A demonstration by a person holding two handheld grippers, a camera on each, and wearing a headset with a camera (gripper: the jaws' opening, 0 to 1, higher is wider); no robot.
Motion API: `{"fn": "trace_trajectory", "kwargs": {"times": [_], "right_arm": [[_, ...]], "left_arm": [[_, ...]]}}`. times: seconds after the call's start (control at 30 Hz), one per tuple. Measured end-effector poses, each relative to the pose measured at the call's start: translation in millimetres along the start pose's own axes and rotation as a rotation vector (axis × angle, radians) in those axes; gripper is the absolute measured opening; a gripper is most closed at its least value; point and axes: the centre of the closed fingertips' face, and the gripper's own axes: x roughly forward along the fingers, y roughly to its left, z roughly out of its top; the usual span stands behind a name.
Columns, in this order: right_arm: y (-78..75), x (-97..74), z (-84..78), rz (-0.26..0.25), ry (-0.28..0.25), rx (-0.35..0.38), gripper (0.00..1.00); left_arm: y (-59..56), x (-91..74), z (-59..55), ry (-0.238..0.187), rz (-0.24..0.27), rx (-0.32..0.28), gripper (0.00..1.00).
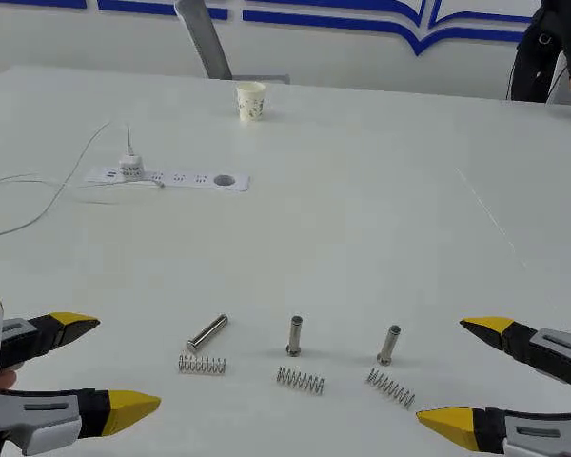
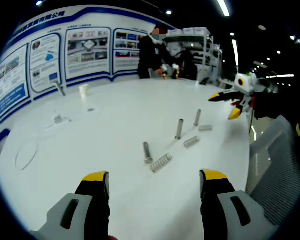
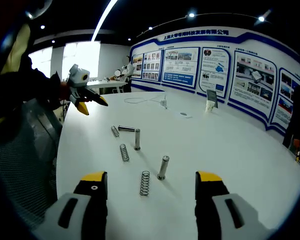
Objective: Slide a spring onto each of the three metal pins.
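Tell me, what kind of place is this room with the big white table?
Probably a company showroom or exhibition hall used as a work area. Blue-trimmed display boards line the wall, a large white table stands before them, and a power strip lies on it.

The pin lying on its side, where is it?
In the head view, the lying pin is at the left end of the row on the white table, just behind the left spring and nearest the left gripper.

White table [image 1: 381, 219]: 3 pins [image 1: 295, 335], 3 springs [image 1: 300, 381], power strip [image 1: 186, 178], cup [image 1: 251, 101]
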Motion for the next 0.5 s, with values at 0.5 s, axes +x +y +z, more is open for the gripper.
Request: {"fn": "trace_trajectory", "kwargs": {"times": [0.5], "right_arm": [[3.1,0.8,-2.9,0.003,-0.004,0.008,0.71]], "left_arm": [[6.2,5.7,8.5,0.024,0.010,0.022,0.73]]}}
